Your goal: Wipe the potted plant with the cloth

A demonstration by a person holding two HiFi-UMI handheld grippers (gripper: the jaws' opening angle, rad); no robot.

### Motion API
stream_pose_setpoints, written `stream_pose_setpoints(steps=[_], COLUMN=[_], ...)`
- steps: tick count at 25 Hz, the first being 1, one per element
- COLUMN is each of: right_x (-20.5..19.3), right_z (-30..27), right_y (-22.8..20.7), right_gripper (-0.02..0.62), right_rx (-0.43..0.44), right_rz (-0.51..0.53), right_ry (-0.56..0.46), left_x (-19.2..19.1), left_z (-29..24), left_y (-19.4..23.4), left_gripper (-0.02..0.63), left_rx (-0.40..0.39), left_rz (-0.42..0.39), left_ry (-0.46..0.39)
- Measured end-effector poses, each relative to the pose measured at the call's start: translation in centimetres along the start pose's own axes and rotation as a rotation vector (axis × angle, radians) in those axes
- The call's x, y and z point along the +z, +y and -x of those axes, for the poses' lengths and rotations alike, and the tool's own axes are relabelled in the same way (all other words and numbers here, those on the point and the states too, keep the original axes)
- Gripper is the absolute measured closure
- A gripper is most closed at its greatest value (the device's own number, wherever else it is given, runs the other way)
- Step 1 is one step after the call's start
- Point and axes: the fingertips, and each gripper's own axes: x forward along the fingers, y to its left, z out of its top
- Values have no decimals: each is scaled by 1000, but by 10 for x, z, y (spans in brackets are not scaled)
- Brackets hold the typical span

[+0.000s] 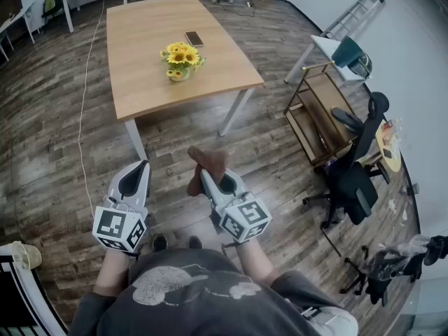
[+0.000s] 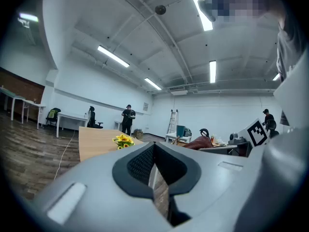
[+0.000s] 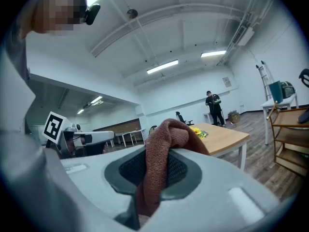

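Right gripper (image 1: 208,176) clamping cloth (image 1: 212,159), potted plant (image 1: 181,60) on wooden table (image 1: 140,72), plank floor (image 1: 49,138)

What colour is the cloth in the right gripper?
The cloth is reddish brown, clearest in the right gripper view.

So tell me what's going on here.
A person stands short of a wooden table with a gripper in each hand. The right claw is shut on a brown cloth. The left claw is shut and empty. The potted plant, yellow sunflowers, sits on the table ahead. No wiping has begun yet.
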Motion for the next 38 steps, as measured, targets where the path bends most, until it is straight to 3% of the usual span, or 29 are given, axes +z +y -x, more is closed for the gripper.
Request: stream_pose_setpoints(steps=[5, 18, 24, 34, 38], right_x=[-8, -21, -15, -37, -36], right_z=[-1, 17, 37, 75, 67], right_y=[6, 7, 5, -45, -60], right_gripper=[543, 543, 543, 541, 541], right_rx=[39, 61, 66, 70, 43], right_rz=[3, -10, 61, 36, 19], right_ry=[25, 53, 18, 63, 69], left_x=[-6, -19, -10, -33, -40], left_z=[4, 14, 17, -3, -11], left_y=[-10, -29, -54, -86, -76], left_gripper=[588, 588, 588, 586, 586], left_rx=[2, 13, -27, 25, 28], left_rz=[-39, -17, -4, -9, -9], left_ry=[12, 37, -26, -29, -8])
